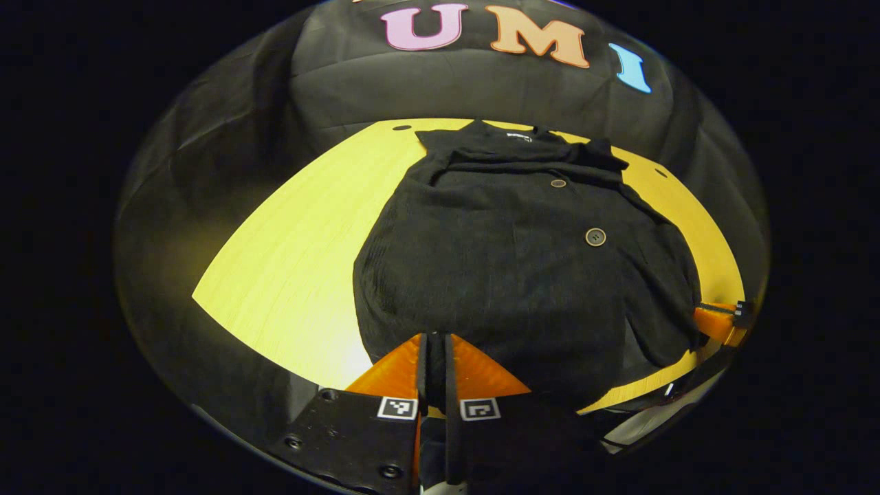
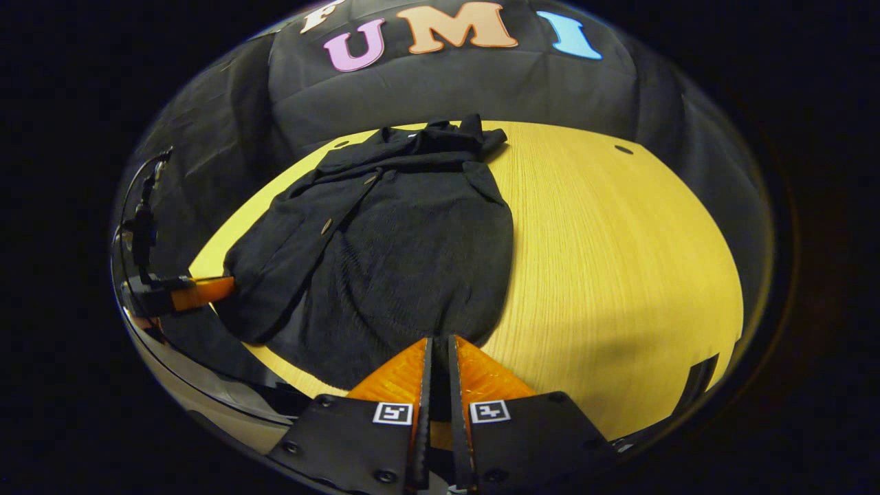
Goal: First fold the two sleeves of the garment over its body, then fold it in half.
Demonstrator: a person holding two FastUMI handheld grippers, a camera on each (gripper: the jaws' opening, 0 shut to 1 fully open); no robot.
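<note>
Garment (image 1: pixel 522 268) sleeves folded over body; both hand-held grippers pinching hem.

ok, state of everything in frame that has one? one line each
black buttoned knit garment: flat on the table, sleeves folded over its body, not yet folded in half
left gripper: jaws nearly closed, pinching the garment's near hem
right gripper: jaws nearly closed at the garment's near hem
yellow wooden table: garment lying on it
</note>
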